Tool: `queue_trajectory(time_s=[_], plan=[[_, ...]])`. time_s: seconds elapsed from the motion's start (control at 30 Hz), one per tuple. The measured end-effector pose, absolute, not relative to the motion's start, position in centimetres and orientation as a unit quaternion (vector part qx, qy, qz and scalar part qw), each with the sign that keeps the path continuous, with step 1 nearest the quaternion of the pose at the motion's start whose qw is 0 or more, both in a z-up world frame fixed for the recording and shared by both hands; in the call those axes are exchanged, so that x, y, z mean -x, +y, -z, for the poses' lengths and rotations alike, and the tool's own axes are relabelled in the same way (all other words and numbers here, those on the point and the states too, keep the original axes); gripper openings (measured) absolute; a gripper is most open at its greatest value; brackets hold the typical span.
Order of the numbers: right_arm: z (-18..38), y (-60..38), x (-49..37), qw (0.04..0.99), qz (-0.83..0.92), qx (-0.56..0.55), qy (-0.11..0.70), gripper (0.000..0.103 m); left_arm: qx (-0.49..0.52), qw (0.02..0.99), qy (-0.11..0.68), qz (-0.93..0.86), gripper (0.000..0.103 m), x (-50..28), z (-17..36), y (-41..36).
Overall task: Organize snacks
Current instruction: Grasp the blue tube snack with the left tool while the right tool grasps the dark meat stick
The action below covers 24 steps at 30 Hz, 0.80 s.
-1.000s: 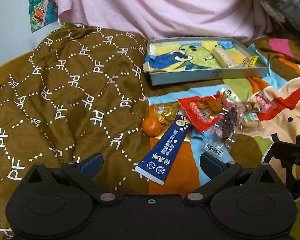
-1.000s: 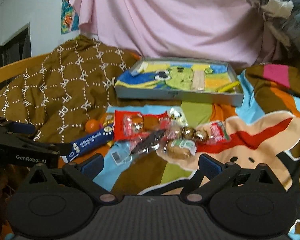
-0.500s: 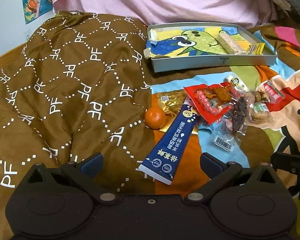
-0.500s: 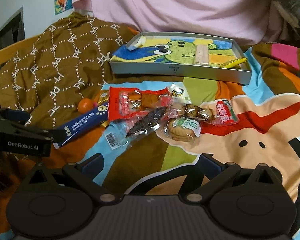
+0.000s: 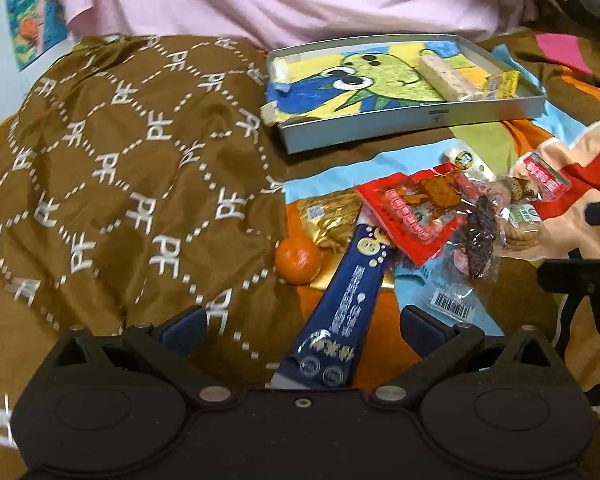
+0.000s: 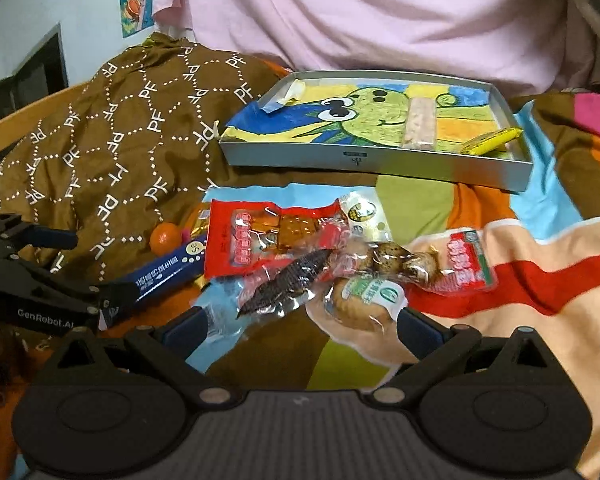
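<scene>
The long dark-blue foil snack packet [image 5: 342, 312] lies on the colourful cartoon bedspread [image 6: 540, 248], its near end between the left gripper [image 5: 303, 326]'s wide-spread fingers, its far end slanting up-right by the small orange fruit [image 5: 297, 260]. The right gripper [image 6: 300, 326], fingers also wide and empty, hovers over the round biscuit pack [image 6: 360, 300] and dark dried-fruit sachet [image 6: 288, 280]. The shallow grey tray [image 6: 380, 162] sits behind, well apart.

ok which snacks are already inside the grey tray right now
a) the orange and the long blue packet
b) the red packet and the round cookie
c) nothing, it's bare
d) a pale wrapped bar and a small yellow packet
d: the grey tray holds only a pale wrapped bar and a small yellow packet; the orange, long blue packet, red packet and round cookie lie on the blanket in front of it.
</scene>
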State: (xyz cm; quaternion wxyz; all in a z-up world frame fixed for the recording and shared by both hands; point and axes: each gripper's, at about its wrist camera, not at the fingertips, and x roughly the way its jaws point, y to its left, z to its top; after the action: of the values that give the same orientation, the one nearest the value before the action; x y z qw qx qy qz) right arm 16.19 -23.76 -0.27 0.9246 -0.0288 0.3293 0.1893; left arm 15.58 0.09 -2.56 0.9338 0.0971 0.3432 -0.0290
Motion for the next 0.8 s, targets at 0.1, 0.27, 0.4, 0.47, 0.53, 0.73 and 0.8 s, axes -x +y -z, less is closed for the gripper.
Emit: queue_trajectory(time_s=[0.1,0.27,0.4,0.47,0.53,0.73,0.8], plan=[[0.7,-23.9,-17.1,0.921,-0.203,0.021,0.332,0.103,-0.115,0.933,0.339,0.036,0.102,-16.1,2.5,-0.1],[1.4,-23.9,-18.3,0.908,-0.236,-0.022,0.346,0.103,-0.126,0.93,0.341,0.044,0.102,-16.7,3.0,-0.4],[2.1,-24.2,-19.2,0.9,-0.248,-0.06,0.354,0.102,-0.136,0.925,0.348,0.062,0.102,-17.4,3.2,-0.5],[2.3,-24.5,-19.6,0.9,-0.245,-0.083,0.351,0.097,-0.137,0.924,0.348,0.073,0.101,-17.8,3.2,-0.5],[2.4,-24.6,-20.0,0.899,-0.243,-0.096,0.351,0.094,-0.134,0.923,0.35,0.084,0.097,-18.2,3.1,-0.5],[3.2,-24.3,-20.6,0.896,-0.24,-0.1,0.359,0.084,-0.134,0.922,0.351,0.098,0.087,-19.2,3.0,-0.7],[3.4,-24.1,-20.7,0.894,-0.245,-0.104,0.362,0.083,-0.133,0.92,0.354,0.103,0.084,-19.4,3.0,-0.8]])
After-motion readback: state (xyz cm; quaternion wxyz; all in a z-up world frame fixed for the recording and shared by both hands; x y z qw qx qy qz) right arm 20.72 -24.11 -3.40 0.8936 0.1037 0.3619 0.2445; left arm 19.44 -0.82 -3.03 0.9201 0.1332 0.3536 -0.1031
